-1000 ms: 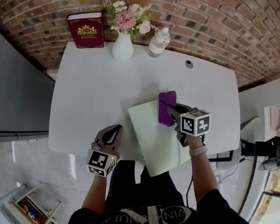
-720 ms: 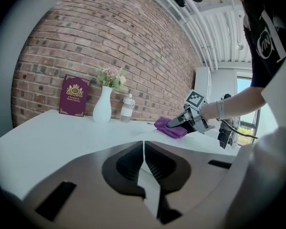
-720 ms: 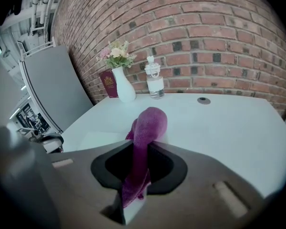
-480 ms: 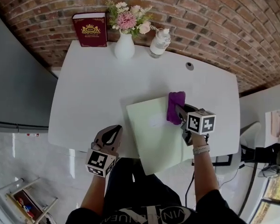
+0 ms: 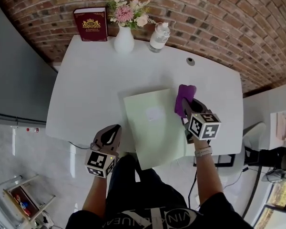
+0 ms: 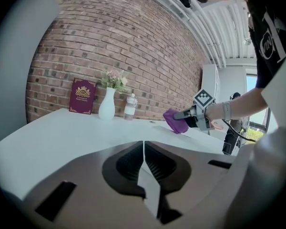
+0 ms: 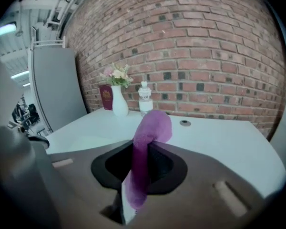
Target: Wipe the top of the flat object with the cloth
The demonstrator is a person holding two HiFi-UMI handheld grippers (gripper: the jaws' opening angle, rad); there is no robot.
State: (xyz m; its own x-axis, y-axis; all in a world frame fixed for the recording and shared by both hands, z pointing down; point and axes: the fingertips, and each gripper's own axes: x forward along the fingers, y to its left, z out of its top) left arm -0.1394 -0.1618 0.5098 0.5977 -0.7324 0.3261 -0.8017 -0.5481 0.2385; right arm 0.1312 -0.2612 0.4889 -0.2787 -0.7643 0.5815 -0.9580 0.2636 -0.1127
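Observation:
A pale green flat board (image 5: 152,128) lies on the white table (image 5: 95,80) and overhangs its front edge. My right gripper (image 5: 184,105) is at the board's far right corner, shut on a purple cloth (image 5: 185,97). In the right gripper view the cloth (image 7: 151,128) sticks up from between the jaws and curls over them. In the left gripper view the cloth (image 6: 175,121) hangs a little above the table. My left gripper (image 5: 115,129) sits shut and empty at the table's front edge, left of the board, with its jaws pressed together (image 6: 143,149).
At the table's far edge stand a dark red book (image 5: 90,24), a white vase of flowers (image 5: 124,41) and a clear bottle (image 5: 158,38). A cable grommet (image 5: 190,60) sits in the tabletop at the right. A brick wall runs behind the table.
The right gripper has carried the cloth from the board's far part rightward to its far right corner and lifted it a little. The left gripper stays shut by the front edge.

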